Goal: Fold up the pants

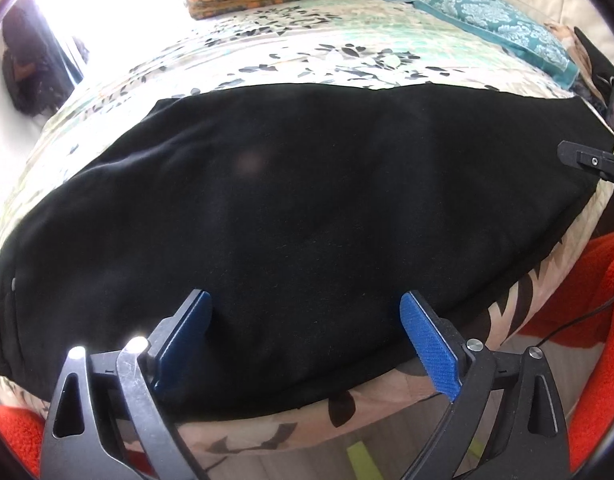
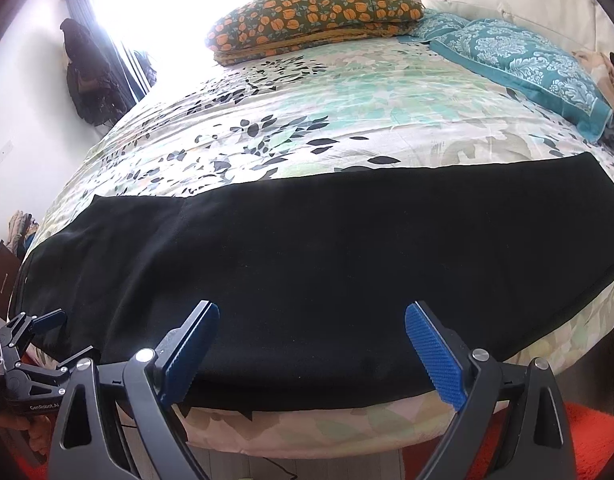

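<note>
Black pants (image 1: 291, 216) lie flat and lengthwise along the near edge of the bed, stretching from left to right; they also show in the right wrist view (image 2: 327, 248). My left gripper (image 1: 307, 312) is open and empty, its blue pads just above the pants' near edge. My right gripper (image 2: 313, 324) is open and empty over the near edge further right. The left gripper also shows at the left edge of the right wrist view (image 2: 39, 332). The right gripper's tip shows at the right of the left wrist view (image 1: 587, 160).
The bed has a floral cover (image 2: 307, 112). An orange-flowered folded blanket (image 2: 315, 16) and teal pillows (image 2: 519, 64) lie at the far end. An orange rug (image 1: 587, 312) lies on the floor by the bed. Dark clothes hang on the left wall (image 2: 87, 76).
</note>
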`<state>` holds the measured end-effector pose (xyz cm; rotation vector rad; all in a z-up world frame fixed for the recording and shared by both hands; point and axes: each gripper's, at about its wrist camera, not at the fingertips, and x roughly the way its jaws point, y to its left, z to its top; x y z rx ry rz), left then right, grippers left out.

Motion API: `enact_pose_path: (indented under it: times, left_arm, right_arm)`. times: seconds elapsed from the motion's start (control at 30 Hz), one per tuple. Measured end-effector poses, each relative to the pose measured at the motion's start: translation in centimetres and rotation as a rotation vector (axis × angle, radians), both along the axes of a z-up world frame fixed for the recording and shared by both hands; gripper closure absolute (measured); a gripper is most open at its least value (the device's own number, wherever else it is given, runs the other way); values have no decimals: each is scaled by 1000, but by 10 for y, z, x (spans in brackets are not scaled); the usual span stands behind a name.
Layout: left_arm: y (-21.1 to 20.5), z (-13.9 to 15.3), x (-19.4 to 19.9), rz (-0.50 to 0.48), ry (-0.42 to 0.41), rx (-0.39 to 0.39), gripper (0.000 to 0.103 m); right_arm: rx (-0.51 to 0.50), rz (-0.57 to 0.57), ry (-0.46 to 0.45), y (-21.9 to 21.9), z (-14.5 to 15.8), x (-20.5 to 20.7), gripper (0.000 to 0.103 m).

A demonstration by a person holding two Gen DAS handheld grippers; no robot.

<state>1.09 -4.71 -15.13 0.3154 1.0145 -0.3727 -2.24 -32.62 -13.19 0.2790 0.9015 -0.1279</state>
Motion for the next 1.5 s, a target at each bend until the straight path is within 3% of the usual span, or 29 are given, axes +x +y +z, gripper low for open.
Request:
enact_pose_path:
  times: [0.5,0.7,0.8,0.9,0.97,1.03,1.1,1.17,1.23,1.33,1.5]
  left_arm:
    - [2,-1,1,9,-9,-7,5]
    - [-2,19,-2,14,-29,-76,5]
    - [-15,29,3,-18,-53,-85,5]
    - [-27,33,11,-43,-62,-102,5]
    - [-34,30,15,-57,-49,-104,5]
    - [-40,23,18,-67,-29,-96,5]
    - [-42,14,17,-74,3,-87,5]
    - [-45,4,13,-78,39,-75,5]
    - [-43,-2,8,-81,54,-69,6]
    - [-44,1,2,-94,54,-57,6]
    - [-53,28,1,-106,-3,-95,6]
  right_arm:
    - [27,-12,1,-3,-2,-1,9]
    - [47,-33,-48,-10,8,-6,9]
    - [134,-116,-110,-45,29,-17,9]
    - [188,-273,-168,-117,59,-38,9]
    - [236,-385,-160,-175,69,-57,9]
    - [335,-458,-131,-225,68,-76,9]
    - [501,-485,-101,-260,56,-92,9]
    - [654,-498,-96,-278,41,-104,9]
    - [731,-499,-81,-285,30,-106,11]
    - [661,-558,-43,-297,21,-108,13]
    - [637,-625,-69,-334,4,-100,13]
